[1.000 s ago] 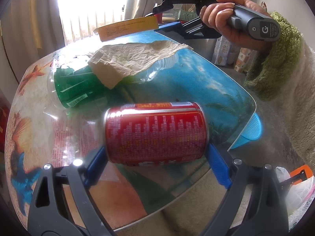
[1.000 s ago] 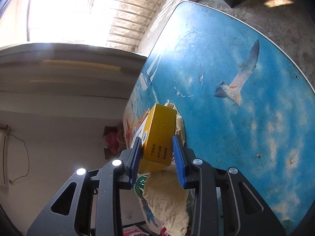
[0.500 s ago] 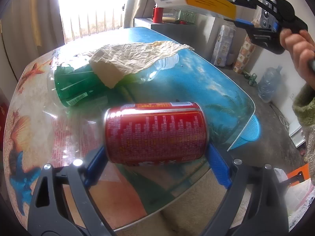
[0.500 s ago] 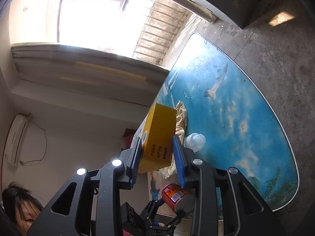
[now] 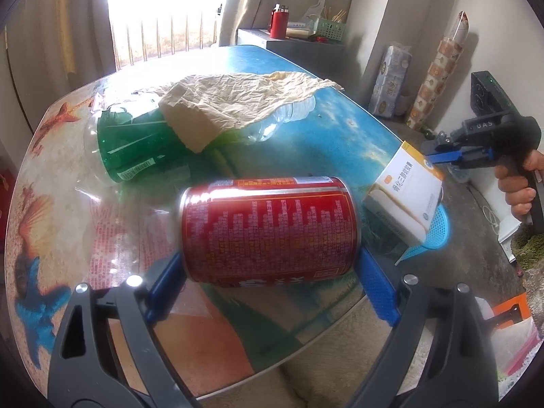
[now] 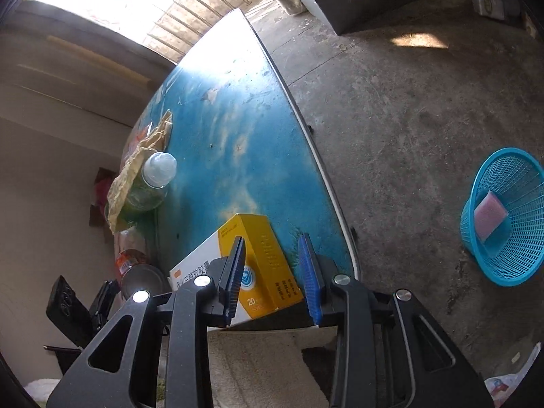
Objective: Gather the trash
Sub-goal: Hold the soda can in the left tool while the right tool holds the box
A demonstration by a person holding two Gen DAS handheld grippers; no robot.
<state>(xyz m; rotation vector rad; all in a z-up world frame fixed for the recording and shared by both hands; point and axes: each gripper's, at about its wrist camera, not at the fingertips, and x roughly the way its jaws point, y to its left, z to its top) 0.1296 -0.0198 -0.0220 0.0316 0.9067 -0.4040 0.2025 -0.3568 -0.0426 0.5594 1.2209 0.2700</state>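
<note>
A red can [image 5: 268,231] lies on its side on the blue picture table [image 5: 340,136], and my left gripper [image 5: 268,282] is shut on its two ends. Behind it a plastic bottle with a green label [image 5: 136,149] lies under crumpled brown paper [image 5: 238,98]. My right gripper [image 6: 272,241] is shut on a yellow and white box [image 6: 261,258]. The box [image 5: 404,197] hangs tilted at the table's right edge, above a blue basket [image 6: 510,238] on the floor. A pink sponge [image 6: 489,214] lies in the basket.
A grey cabinet [image 5: 299,47] with a red flask [image 5: 278,22] stands behind the table. Tissue packs [image 5: 391,81] lean on the wall at the right. Bare concrete floor [image 6: 408,102] surrounds the basket. A white bag [image 5: 516,340] lies on the floor at the lower right.
The right gripper has carried the box from above the far side of the table down to its right edge near the basket, rolling as it went. The left gripper and the can have not moved.
</note>
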